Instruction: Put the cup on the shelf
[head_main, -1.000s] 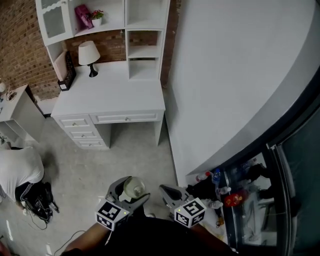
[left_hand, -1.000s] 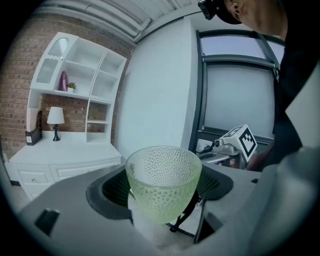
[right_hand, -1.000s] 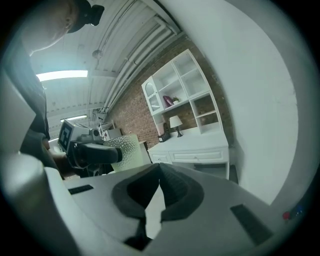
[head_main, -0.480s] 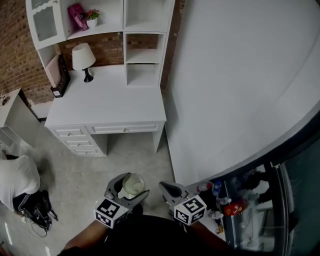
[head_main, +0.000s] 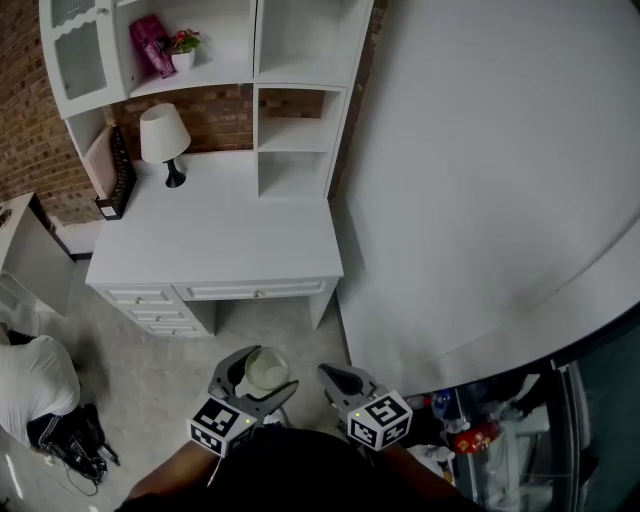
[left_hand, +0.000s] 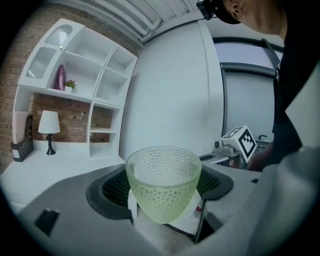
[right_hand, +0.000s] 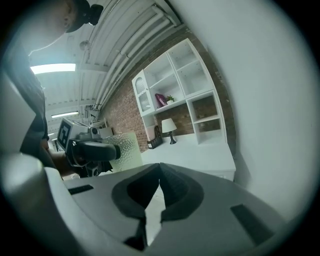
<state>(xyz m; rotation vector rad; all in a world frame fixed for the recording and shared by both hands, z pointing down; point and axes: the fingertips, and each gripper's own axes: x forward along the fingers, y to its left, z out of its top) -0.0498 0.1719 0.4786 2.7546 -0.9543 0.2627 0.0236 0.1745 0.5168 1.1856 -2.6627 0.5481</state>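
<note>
Standing well apart from the furniture, the person looks down on a broad white wall (head_main: 480, 180) at the right and a white desk (head_main: 215, 235) pushed against brick at the left. A white shelf unit (head_main: 300, 70) rises from the back of the desk. Its two small open cubbies (head_main: 293, 135) near the wall look bare, as far as so distant a view allows. The upper ledge carries a pink object and a tiny potted plant (head_main: 183, 45). A white-shaded lamp (head_main: 163, 135) stands on the desktop to their left. Low in the head view both tools are held close to the body, side by side. The left gripper (head_main: 252, 375) has its jaws closed against the sides of the cup (left_hand: 163, 182). This is a pale green, dimpled, translucent tumbler, sitting upright between the pads with its mouth open to the ceiling. The right gripper (right_hand: 159, 187) carries nothing, its dark pads meeting at the tips with only a sliver of light below them. Judging by this, the step in hand is the carry: the cup is secured but far from any shelf. The next move calls for walking up to the desk, then raising the left gripper and reaching level into a free cubby, keeping the cup upright until its base is over the board.
</note>
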